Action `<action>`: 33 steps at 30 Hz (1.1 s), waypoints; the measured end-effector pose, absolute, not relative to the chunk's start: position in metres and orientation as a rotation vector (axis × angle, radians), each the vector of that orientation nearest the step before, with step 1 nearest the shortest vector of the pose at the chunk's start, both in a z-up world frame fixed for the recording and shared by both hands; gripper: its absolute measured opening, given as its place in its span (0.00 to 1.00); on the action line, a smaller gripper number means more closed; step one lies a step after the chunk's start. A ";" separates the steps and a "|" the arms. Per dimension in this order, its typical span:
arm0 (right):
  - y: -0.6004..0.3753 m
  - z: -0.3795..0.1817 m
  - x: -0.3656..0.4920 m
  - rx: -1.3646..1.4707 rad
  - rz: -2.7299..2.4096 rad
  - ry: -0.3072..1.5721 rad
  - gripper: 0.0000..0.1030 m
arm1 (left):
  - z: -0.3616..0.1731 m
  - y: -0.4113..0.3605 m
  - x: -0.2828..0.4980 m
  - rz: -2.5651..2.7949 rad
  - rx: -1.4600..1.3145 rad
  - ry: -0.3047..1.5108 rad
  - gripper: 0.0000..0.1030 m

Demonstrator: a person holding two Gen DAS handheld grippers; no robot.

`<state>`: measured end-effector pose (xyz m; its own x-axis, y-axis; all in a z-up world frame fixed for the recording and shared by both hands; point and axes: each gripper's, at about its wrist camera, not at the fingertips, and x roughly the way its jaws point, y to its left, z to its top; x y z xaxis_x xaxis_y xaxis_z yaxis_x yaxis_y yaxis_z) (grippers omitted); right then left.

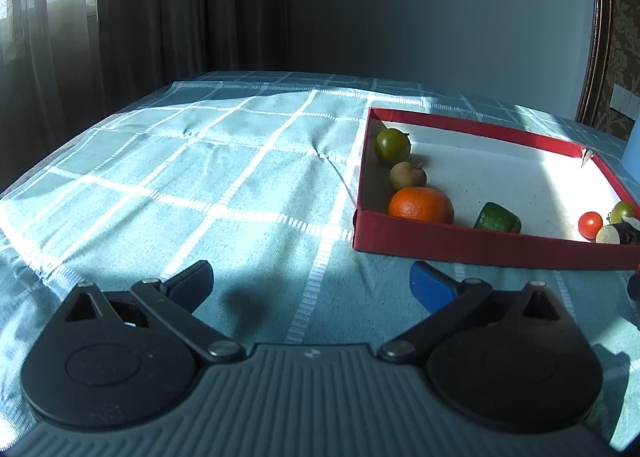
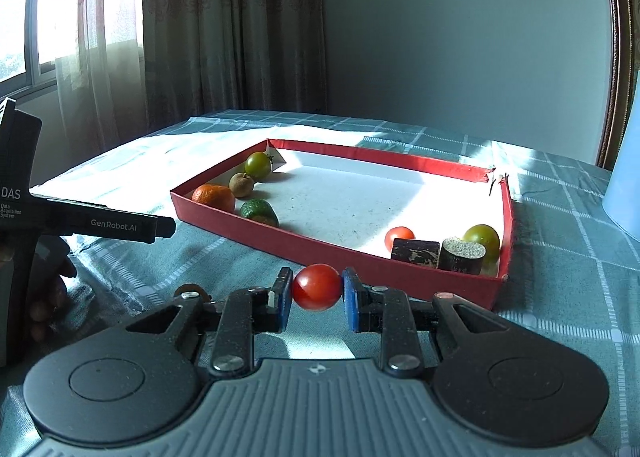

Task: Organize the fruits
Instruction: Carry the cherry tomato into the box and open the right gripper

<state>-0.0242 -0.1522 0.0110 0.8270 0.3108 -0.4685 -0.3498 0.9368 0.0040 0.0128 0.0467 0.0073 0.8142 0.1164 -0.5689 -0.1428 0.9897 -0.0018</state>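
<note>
Your right gripper (image 2: 317,289) pinches a red tomato (image 2: 317,287) at six o'clock of the red box (image 2: 332,253). Your left gripper (image 1: 312,283) gapes wide, empty.

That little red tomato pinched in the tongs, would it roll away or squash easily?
Probably both. The tomato is round and glossy, so set on the cloth it would likely roll, and its smooth skin may slip. The right tongs hold it only at two small spots on its sides; it looks thin-skinned, so a harder squeeze could bruise or split it.
</note>
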 end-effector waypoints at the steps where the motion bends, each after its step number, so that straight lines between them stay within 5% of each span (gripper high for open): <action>1: -0.158 0.013 -0.023 -0.075 0.341 0.476 0.25 | 0.007 0.047 0.013 0.139 -0.044 0.605 1.00; 17: -0.216 0.049 0.019 0.027 0.212 0.374 0.25 | 0.005 0.046 0.016 0.138 -0.040 0.621 1.00; 33: -0.200 0.018 0.077 -0.043 0.183 0.525 0.25 | 0.004 0.047 0.017 0.134 -0.042 0.623 1.00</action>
